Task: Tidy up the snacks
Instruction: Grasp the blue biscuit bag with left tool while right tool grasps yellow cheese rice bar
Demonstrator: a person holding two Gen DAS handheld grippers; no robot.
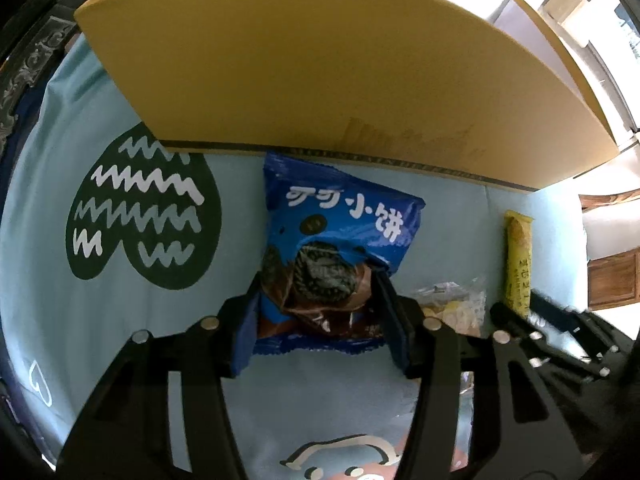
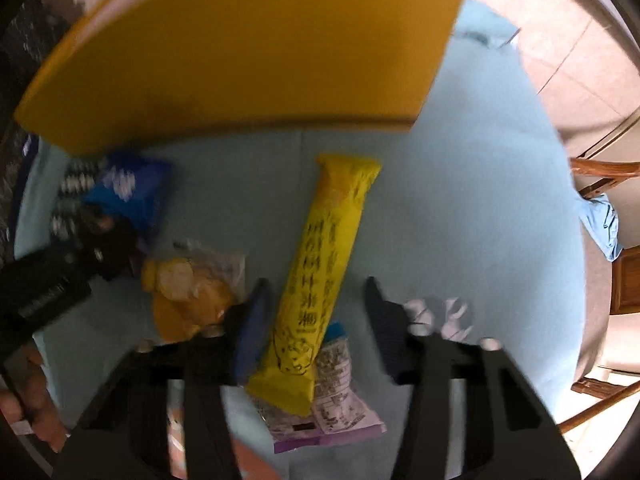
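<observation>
A blue cookie bag (image 1: 340,232) lies on the light blue tablecloth (image 1: 48,280), just in front of a cardboard box (image 1: 320,60). My left gripper (image 1: 318,312) points down over the bag's near end, and both pads press its crumpled sides. A long yellow snack bar (image 2: 320,264) lies to the right of the bag. My right gripper (image 2: 318,312) straddles the bar's near part, the left pad (image 2: 254,320) close against it and the right pad (image 2: 382,320) standing apart. In the left wrist view the yellow bar (image 1: 518,252) shows at the right edge.
A clear packet of yellow snacks (image 2: 188,292) lies between bag and bar. A purple-and-white packet (image 2: 336,404) sits under the bar's near end. Small white wrappers (image 2: 436,312) lie right of my right gripper. A hand (image 2: 24,400) shows at lower left, wooden furniture (image 2: 600,172) at right.
</observation>
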